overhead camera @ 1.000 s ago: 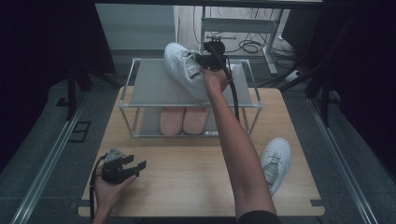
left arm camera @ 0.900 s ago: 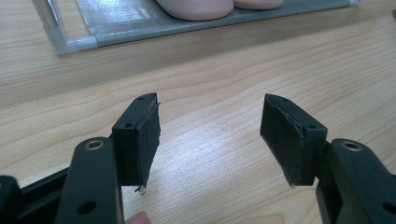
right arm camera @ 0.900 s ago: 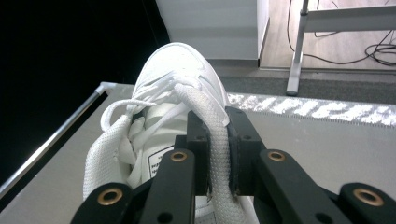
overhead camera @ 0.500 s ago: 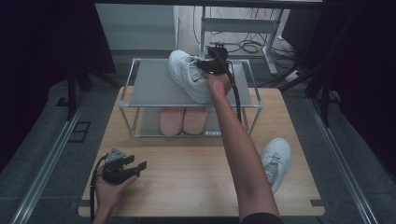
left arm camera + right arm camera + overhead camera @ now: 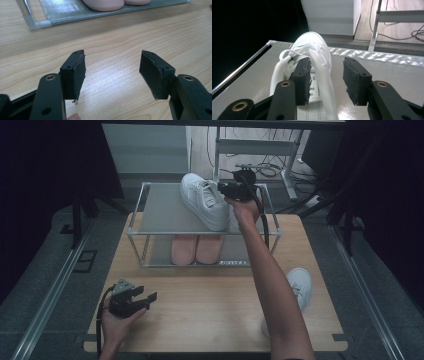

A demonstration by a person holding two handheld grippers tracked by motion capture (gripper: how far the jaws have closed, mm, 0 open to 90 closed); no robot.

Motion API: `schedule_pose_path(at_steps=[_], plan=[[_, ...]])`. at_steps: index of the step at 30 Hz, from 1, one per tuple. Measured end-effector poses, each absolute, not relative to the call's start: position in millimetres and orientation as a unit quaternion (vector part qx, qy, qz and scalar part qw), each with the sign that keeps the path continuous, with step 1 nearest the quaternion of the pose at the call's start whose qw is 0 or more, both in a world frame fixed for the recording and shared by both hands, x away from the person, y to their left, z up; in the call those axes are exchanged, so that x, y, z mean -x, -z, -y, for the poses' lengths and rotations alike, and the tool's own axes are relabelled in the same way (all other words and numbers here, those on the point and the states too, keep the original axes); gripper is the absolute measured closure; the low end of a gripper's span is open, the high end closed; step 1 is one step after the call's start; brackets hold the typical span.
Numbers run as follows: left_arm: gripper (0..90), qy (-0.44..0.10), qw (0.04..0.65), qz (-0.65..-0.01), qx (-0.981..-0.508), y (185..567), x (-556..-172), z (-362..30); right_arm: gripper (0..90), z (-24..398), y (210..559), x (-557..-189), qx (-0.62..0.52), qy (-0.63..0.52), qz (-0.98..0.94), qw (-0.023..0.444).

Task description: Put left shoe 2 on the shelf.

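A white lace-up sneaker (image 5: 204,206) rests on the grey top shelf of a small metal-framed shoe rack (image 5: 150,215), which stands at the far side of the light wooden table (image 5: 200,305). The sneaker lies at an angle, its heel toward the right front corner of the shelf.

The right gripper (image 5: 226,190) is at the sneaker's opening, with the person's arm stretched over the table to reach it. In the right gripper view its jaws have just been opening: one black pad (image 5: 303,75) sits inside the shoe's collar, the other stands outside, and the shoe's side wall (image 5: 322,67) passes between them with a gap to the outer pad. The pads do not press on it, so the sneaker lies free on the shelf.

The left gripper (image 5: 145,298) rests low over the table near the front left, and its jaws are wide apart with nothing between them except bare wood.

On the lower shelf a pair of pink slippers (image 5: 196,249) lies side by side. A second white sneaker (image 5: 300,285) lies on the table at the right, partly hidden by the forearm.
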State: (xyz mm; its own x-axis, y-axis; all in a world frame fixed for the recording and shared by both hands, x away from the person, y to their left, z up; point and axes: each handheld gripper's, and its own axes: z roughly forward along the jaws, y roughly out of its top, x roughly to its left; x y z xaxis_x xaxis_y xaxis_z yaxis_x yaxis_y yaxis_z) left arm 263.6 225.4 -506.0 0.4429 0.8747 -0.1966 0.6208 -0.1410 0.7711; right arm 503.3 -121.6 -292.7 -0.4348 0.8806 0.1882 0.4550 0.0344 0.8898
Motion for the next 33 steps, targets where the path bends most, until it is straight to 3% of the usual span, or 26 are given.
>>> schedule_pose_path(at_steps=[17,33], plan=[[38.0,-0.155,0.413,-0.500,-0.746,505.0,-262.4,-221.3,88.8,169.7,309.5,-466.3,-0.460,-0.494,-0.706,0.213],[38.0,-0.155,0.412,-0.501,-0.745,506.4,-262.5,-220.7,89.5,157.5,350.1,-469.3,-0.469,-0.459,-0.729,0.193]])
